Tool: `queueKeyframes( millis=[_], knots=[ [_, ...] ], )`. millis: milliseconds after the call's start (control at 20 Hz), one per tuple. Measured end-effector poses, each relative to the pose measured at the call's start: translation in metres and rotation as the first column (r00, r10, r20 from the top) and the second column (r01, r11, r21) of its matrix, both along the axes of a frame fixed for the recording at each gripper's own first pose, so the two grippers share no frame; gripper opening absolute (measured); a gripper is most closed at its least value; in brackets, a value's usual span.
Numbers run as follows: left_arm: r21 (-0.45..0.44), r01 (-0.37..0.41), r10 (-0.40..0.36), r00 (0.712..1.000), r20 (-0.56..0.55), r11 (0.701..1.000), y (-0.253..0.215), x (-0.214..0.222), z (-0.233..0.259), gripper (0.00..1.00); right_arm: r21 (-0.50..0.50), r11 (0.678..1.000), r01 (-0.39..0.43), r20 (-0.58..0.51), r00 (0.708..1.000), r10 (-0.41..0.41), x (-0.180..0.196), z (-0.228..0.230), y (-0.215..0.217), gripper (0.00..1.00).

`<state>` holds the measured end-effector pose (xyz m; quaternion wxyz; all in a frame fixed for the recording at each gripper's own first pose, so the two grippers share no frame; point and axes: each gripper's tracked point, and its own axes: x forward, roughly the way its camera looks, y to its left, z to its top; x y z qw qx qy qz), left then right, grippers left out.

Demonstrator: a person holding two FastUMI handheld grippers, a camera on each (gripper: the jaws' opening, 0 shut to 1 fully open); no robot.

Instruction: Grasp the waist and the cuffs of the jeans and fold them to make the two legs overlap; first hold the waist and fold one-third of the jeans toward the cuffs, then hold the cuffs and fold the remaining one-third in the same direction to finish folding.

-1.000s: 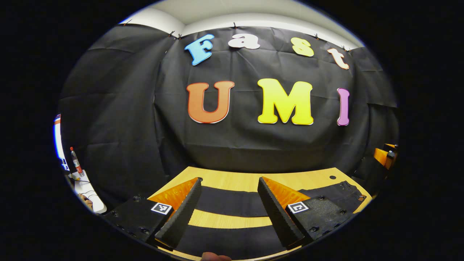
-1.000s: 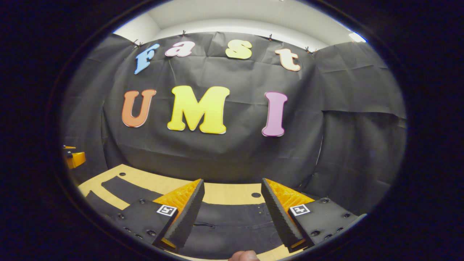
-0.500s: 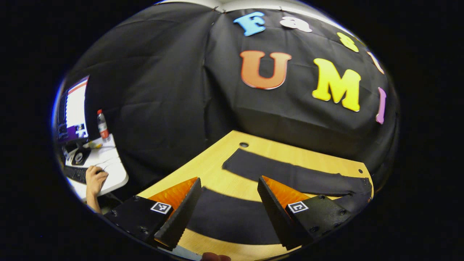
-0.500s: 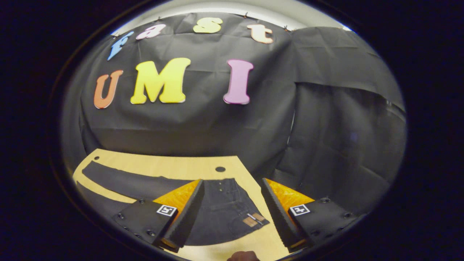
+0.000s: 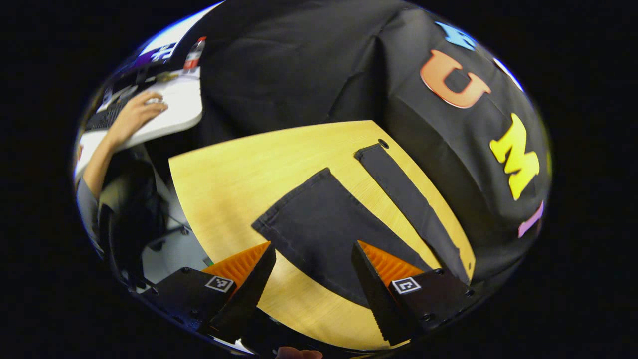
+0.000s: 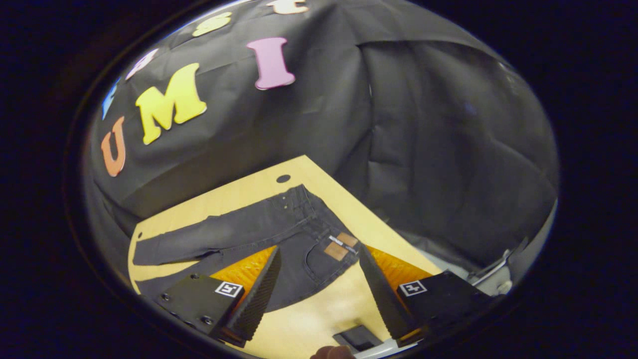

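Note:
Dark jeans (image 6: 259, 227) lie flat on the wooden table (image 6: 324, 314), legs spread apart. In the right gripper view the waist (image 6: 329, 239) with its brown patch lies just ahead of my right gripper (image 6: 319, 284), which hangs open above the near hip with nothing between its fingers. In the left gripper view the two leg ends show: the near leg's cuff (image 5: 294, 199) and the far leg (image 5: 408, 199). Hovering over the near leg, my left gripper (image 5: 314, 284) is open and holds nothing.
A person sits at a white desk (image 5: 164, 109) with a bottle (image 5: 193, 52) beyond the table's left end. A small dark object (image 6: 356, 338) lies at the table's near edge. Black cloth walls close the back and right. Bare wood (image 5: 224, 164) stretches beyond the cuffs.
Both grippers have risen and tilted down toward the table, the left turning toward the cuffs, the right toward the waist. The jeans now show in full; both grippers stay open.

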<state>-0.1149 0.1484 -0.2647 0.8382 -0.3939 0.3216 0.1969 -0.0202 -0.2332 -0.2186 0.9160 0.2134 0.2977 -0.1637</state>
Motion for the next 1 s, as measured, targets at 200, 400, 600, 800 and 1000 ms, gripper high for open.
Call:
queueKeyframes(
  millis=[200,400,600,800,1000],
  knots=[
    [-0.219,-0.129,0.127,0.992,-0.021,0.967,0.002,0.004,-0.011,0.99,0.069,0.997,0.030,-0.052,0.998,-0.027,-0.008,-0.024,-0.004,0.99],
    [-0.273,-0.208,0.191,0.978,-0.086,0.939,0.005,0.005,-0.029,0.99,0.144,0.989,0.018,-0.087,0.996,-0.005,-0.011,-0.043,0.002,0.99],
    [-0.280,-0.220,0.203,0.975,-0.088,0.934,0.011,0.021,-0.034,1.00,0.231,0.973,0.027,-0.148,0.989,0.007,-0.006,-0.074,0.007,0.99],
    [-0.314,-0.245,0.237,0.969,-0.062,0.917,0.017,0.044,-0.032,1.00,0.406,0.903,0.141,-0.197,0.978,-0.064,0.009,-0.095,0.001,0.98],
    [-0.313,-0.241,0.234,0.970,-0.060,0.919,0.015,0.057,-0.032,1.00,0.499,0.833,0.240,-0.199,0.967,-0.159,0.038,-0.106,-0.019,0.93]
  ],
)
